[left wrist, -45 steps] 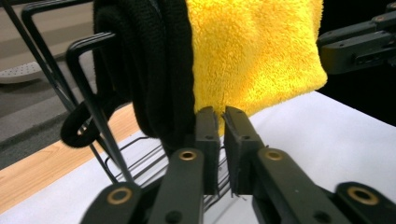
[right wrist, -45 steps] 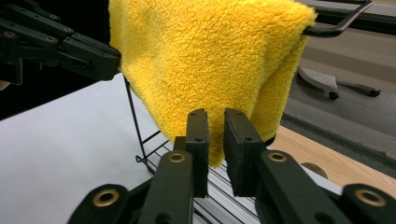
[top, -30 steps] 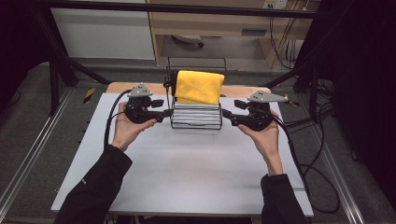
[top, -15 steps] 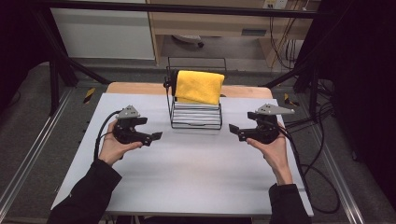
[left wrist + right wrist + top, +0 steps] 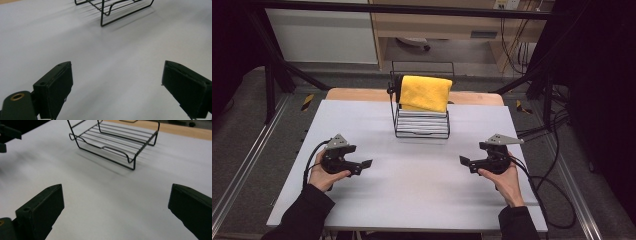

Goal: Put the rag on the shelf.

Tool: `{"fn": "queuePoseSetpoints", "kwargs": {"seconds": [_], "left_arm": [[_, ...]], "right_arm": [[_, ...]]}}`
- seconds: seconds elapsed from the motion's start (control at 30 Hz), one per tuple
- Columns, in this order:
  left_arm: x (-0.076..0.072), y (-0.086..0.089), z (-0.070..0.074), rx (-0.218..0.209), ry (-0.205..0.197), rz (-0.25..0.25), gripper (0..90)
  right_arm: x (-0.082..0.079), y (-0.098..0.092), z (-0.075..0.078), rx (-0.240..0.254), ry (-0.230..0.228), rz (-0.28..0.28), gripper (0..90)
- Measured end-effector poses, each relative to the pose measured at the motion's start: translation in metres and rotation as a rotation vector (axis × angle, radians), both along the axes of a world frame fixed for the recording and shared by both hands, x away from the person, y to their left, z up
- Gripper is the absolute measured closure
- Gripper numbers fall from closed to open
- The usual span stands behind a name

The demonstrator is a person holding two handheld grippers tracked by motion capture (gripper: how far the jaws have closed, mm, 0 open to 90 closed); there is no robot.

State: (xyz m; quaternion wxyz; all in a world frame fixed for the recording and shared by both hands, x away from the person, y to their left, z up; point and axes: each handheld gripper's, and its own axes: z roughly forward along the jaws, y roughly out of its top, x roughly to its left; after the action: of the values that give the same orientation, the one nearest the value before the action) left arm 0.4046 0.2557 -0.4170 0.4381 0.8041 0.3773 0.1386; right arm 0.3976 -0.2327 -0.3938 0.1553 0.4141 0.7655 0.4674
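A yellow folded cloth (image 5: pixel 425 93) is draping over a black wire rack (image 5: pixel 422 125) standing on the white table (image 5: pixel 412 190), between and beyond the gaping left claw (image 5: pixel 364 164) and right claw (image 5: pixel 465 161), apparently empty.

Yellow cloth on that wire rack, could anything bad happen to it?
Maybe. The yellow cloth is only draped over the top of the wire rack, so a bump might slide it off. The rack looks light, so a push from the left gripper or right gripper could tip it. Cables trailing from both grippers could also snag at the table edge.
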Motion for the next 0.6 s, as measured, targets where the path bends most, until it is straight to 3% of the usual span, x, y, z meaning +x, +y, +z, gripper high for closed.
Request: {"fn": "queuePoseSetpoints", "kwargs": {"seconds": [0.33, 0.6], "left_arm": [[-0.016, 0.018, -0.02, 0.043, -0.007, 0.017, 10.4], [-0.027, 0.027, -0.029, 0.054, -0.019, 0.035, 9.6]], "right_arm": [[-0.018, -0.022, -0.032, -0.007, 0.026, 0.013, 0.7], [-0.035, -0.043, -0.053, 0.002, 0.06, 0.019, 0.7]]}}
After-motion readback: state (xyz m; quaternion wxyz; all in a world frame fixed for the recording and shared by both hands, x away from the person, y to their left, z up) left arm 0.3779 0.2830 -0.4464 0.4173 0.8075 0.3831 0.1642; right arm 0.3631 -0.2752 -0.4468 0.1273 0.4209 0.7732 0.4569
